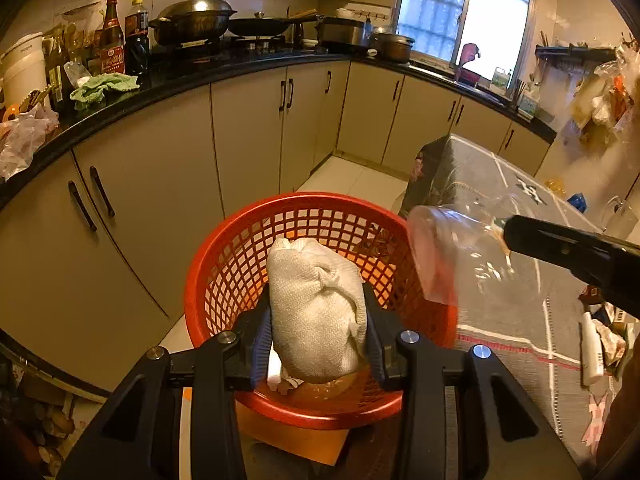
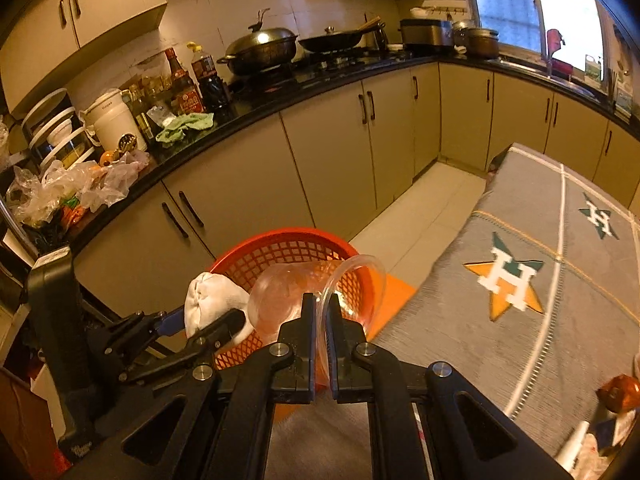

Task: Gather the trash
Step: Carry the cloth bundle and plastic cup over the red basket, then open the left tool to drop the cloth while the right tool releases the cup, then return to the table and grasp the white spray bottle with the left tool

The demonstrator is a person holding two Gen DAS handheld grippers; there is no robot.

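Observation:
A red lattice basket (image 1: 240, 264) (image 2: 280, 254) stands on an orange stool beside the table. My left gripper (image 1: 318, 320) is shut on a crumpled white cloth wad (image 1: 316, 308) and holds it over the basket's mouth. In the right wrist view the same wad (image 2: 210, 306) shows in the left gripper (image 2: 224, 316) at the basket's left rim. My right gripper (image 2: 320, 308) is shut on the rim of a clear plastic cup (image 2: 304, 296), tipped on its side over the basket's right edge. That cup (image 1: 452, 256) hangs from the right gripper's black finger (image 1: 560, 240) in the left wrist view.
A table with a grey starred cloth (image 2: 560, 280) lies to the right, with wrappers and a white tube (image 1: 592, 352) near its front edge. Cream cabinets (image 1: 248, 136) under a dark counter with bottles, pans and plastic bags curve behind. A tiled floor strip (image 2: 420, 208) runs between them.

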